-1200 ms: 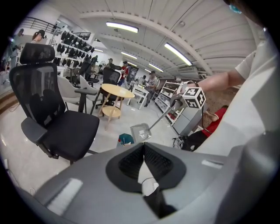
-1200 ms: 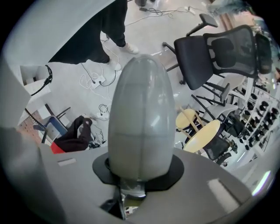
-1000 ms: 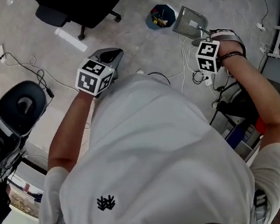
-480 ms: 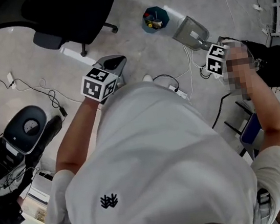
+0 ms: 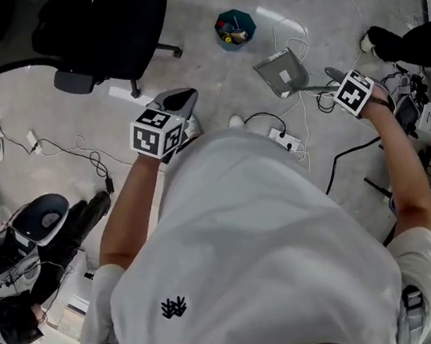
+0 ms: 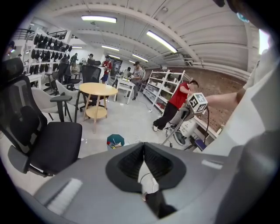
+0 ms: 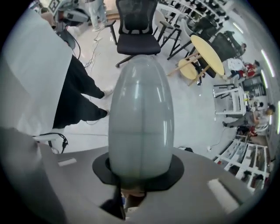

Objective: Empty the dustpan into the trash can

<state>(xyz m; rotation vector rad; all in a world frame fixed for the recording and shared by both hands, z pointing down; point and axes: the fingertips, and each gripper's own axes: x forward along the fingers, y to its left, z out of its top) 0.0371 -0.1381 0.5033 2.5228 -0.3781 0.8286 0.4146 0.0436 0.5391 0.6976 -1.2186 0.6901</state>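
A grey dustpan (image 5: pixel 281 73) hangs low over the floor at upper right in the head view, its long handle (image 5: pixel 316 85) running back to my right gripper (image 5: pixel 336 79). That gripper (image 7: pixel 139 168) is shut on the rounded grey handle (image 7: pixel 141 109), which fills the right gripper view. The small teal trash can (image 5: pixel 235 28) with some litter inside stands on the floor beyond the pan, apart from it; it also shows in the left gripper view as the trash can (image 6: pixel 115 141). My left gripper (image 5: pixel 177 99) (image 6: pixel 143 146) is shut and holds nothing.
A black office chair (image 5: pixel 100 32) stands left of the can. A white power strip (image 5: pixel 283 140) and cables lie on the floor by my feet. A person's dark shoe (image 5: pixel 384 44) is at right. Black equipment (image 5: pixel 25 234) sits at lower left. A round wooden table (image 6: pixel 98 89) stands further off.
My right gripper has swung right and back with the dustpan, which now sits farther from the trash can. The left gripper has hardly moved.
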